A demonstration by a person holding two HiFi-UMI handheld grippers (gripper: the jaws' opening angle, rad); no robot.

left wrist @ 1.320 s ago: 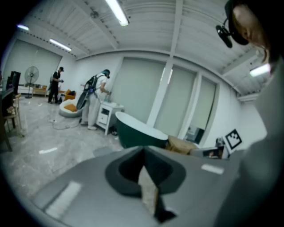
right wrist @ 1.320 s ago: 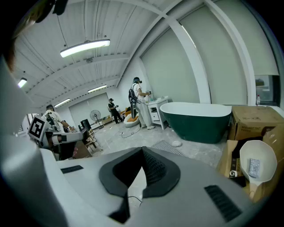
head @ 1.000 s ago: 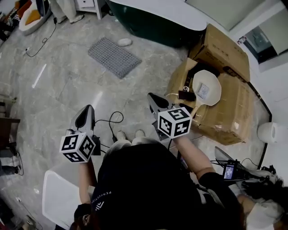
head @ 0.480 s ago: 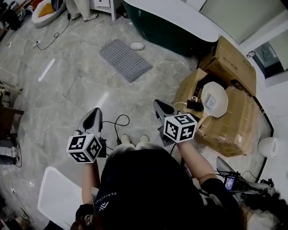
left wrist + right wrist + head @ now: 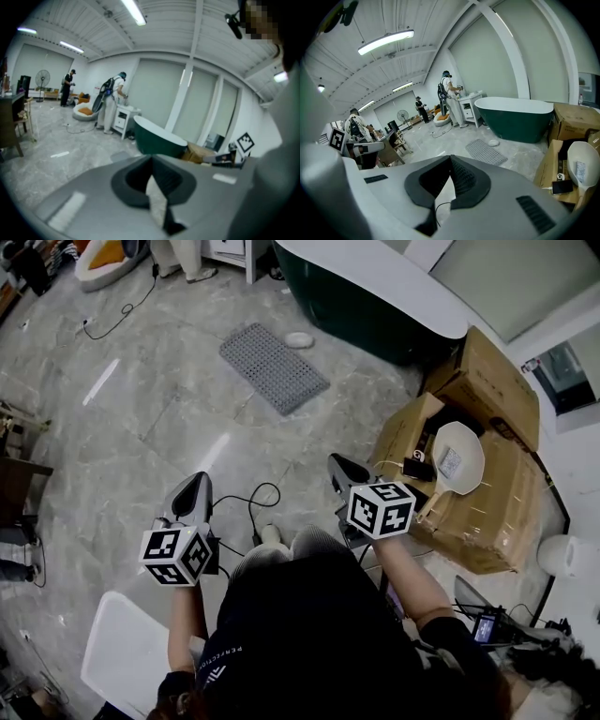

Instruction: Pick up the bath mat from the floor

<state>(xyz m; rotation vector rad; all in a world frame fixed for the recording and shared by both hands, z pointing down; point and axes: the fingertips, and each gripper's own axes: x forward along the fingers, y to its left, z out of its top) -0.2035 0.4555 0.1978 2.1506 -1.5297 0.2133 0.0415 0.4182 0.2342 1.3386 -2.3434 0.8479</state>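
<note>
dark green tub up top | cardboard boxes right beside it, white dish on em | black cable looped on floor

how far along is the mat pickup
Done: nothing yet. The mat lies flat on the floor by the tub. In hand: nothing. The left gripper and right gripper are both shut and empty, well short of the mat. Left: get to the mat, open the jaws, grip an edge and lift.

Head view: steeply down from above. Gripper views: low, near-level, toward bathtub, common to all; bath mat distant.
</note>
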